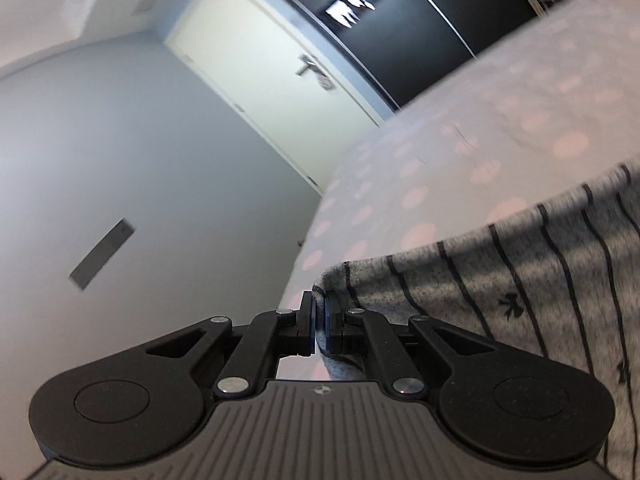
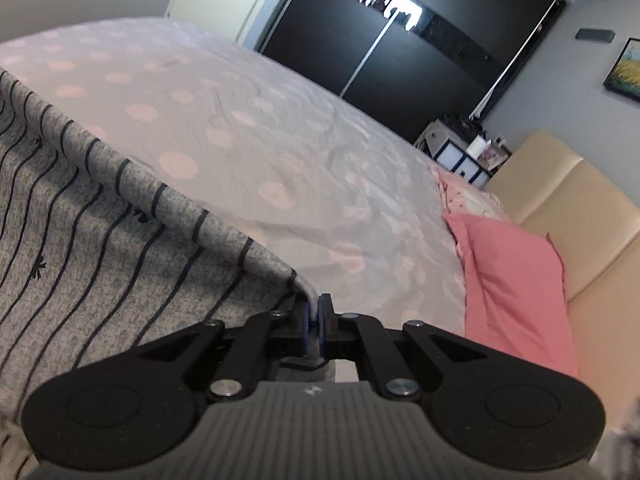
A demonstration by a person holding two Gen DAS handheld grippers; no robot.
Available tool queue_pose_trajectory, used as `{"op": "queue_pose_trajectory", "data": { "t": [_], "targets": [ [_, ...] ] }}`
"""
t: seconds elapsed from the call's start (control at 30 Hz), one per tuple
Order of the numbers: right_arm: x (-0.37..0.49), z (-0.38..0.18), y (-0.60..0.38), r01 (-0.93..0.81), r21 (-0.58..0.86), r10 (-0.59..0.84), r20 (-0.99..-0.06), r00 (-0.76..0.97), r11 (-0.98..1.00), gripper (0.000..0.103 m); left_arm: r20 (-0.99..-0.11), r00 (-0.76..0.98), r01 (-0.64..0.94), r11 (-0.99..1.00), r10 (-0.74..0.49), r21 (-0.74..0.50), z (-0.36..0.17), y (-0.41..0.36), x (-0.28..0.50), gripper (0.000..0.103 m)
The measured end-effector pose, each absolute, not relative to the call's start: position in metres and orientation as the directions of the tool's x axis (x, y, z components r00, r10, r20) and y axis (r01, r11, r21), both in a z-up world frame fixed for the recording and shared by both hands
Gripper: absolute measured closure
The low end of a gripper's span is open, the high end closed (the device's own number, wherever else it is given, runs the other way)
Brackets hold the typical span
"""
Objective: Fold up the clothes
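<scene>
A grey garment (image 1: 520,292) with thin dark stripes is held up over a bed (image 1: 460,152) covered in a pale sheet with pink dots, its top edge stretched between both tools. The left hand-held gripper (image 1: 319,320) is clamped on one corner of the cloth, and the right hand-held gripper (image 2: 314,320) is clamped on the opposite corner. Bare bedsheet spreads beyond the garment's edge. The left view alone shows a white door (image 1: 272,80) and grey wall. The right view alone shows a pink pillow (image 2: 516,280) and a beige headboard (image 2: 592,216).
</scene>
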State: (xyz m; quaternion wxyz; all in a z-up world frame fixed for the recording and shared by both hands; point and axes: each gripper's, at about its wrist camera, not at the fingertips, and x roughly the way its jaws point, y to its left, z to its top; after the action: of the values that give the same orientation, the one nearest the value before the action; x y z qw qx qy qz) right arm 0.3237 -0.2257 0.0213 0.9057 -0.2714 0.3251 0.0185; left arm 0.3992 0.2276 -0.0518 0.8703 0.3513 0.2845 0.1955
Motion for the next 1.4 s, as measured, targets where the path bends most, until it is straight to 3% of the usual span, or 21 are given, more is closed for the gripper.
{"op": "queue_pose_trajectory", "data": {
  "t": [0.17, 0.37, 0.47, 0.57, 0.63, 0.67, 0.7, 0.9, 1.07, 1.33, 1.37, 1.4],
  "targets": [
    [0.396, -0.046, -0.234, -0.22, -0.45, -0.173, -0.681, 0.712, 0.865, 0.098, -0.402, 0.728, -0.036, 0.616, 0.556, 0.787, -0.126, 0.206, 0.471, 0.101],
    [0.423, -0.102, -0.238, -0.253, -0.418, -0.171, -0.746, 0.643, 0.872, 0.096, -0.444, 0.687, -0.003, 0.613, 0.575, 0.79, -0.186, 0.207, 0.506, 0.097],
    [0.424, -0.116, -0.239, -0.252, -0.426, -0.181, -0.747, 0.64, 0.869, 0.085, -0.504, 0.629, -0.002, 0.65, 0.591, 0.76, -0.201, 0.212, 0.512, 0.086],
    [0.428, -0.113, -0.244, -0.231, -0.444, -0.202, -0.732, 0.65, 0.866, 0.063, -0.544, 0.621, 0.002, 0.692, 0.564, 0.722, -0.195, 0.22, 0.504, 0.081],
    [0.425, -0.103, -0.249, -0.212, -0.446, -0.207, -0.718, 0.664, 0.869, 0.046, -0.55, 0.643, -0.019, 0.729, 0.532, 0.684, -0.174, 0.228, 0.492, 0.068],
    [0.421, -0.095, -0.252, -0.201, -0.438, -0.201, -0.711, 0.673, 0.876, 0.045, -0.545, 0.656, -0.034, 0.742, 0.522, 0.67, -0.161, 0.232, 0.485, 0.052],
    [0.416, -0.088, -0.256, -0.194, -0.424, -0.191, -0.709, 0.679, 0.884, 0.044, -0.539, 0.669, -0.049, 0.754, 0.511, 0.655, -0.149, 0.235, 0.479, 0.047],
    [0.358, -0.057, -0.267, -0.223, -0.342, -0.107, -0.727, 0.678, 0.913, 0.036, -0.563, 0.708, -0.015, 0.806, 0.426, 0.591, -0.099, 0.246, 0.427, 0.045],
    [0.309, -0.057, -0.279, -0.229, -0.305, -0.081, -0.743, 0.665, 0.924, 0.036, -0.648, 0.619, -0.045, 0.843, 0.444, 0.536, -0.112, 0.25, 0.393, 0.045],
    [0.292, -0.073, -0.309, -0.135, -0.203, -0.072, -0.768, 0.636, 0.97, 0.036, -0.757, 0.566, -0.236, 0.944, 0.327, 0.232, -0.139, 0.294, 0.39, 0.047],
    [0.293, -0.075, -0.31, -0.132, -0.201, -0.074, -0.771, 0.633, 0.971, 0.036, -0.761, 0.567, -0.237, 0.947, 0.316, 0.217, -0.14, 0.295, 0.39, 0.055],
    [0.293, -0.078, -0.312, -0.126, -0.198, -0.075, -0.773, 0.63, 0.972, 0.036, -0.762, 0.573, -0.229, 0.952, 0.302, 0.205, -0.141, 0.295, 0.389, 0.07]
  ]
}}
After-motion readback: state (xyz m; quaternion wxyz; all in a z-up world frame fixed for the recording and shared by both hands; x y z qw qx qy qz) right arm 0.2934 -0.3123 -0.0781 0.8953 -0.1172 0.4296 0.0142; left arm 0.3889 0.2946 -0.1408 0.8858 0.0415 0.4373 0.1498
